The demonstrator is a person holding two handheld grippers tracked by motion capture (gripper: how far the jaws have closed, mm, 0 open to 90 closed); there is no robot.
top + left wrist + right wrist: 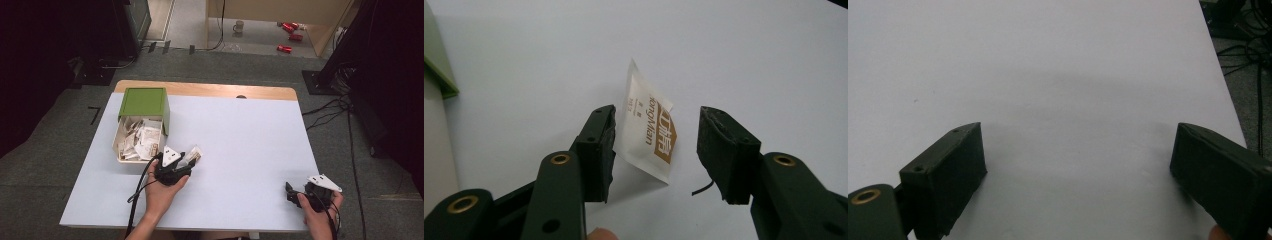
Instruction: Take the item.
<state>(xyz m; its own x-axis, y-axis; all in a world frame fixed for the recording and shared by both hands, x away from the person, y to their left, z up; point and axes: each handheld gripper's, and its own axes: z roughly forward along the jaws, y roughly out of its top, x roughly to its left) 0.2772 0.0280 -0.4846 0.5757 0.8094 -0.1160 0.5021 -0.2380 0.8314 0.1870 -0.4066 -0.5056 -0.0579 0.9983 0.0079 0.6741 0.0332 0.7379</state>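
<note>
A mug and red cans lie on the floor.

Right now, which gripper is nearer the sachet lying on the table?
Left. The left gripper has the sachet between its open jaws; the right gripper rests far off near the table's corner.

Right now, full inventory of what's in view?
table: one, white top with a wood far edge, centre.
box: one, green, lid open, far left of the table.
sachets in box: many, white and tan, count unclear.
loose sachet: one, white with a brown panel, between the open jaws of the left tool, looks to lie on the table.
cans: several, red, floor beyond the table.
mug: one, pale, floor beyond the table.
left tool: black, open, beside the box.
right tool: black, open, near right corner.
</note>
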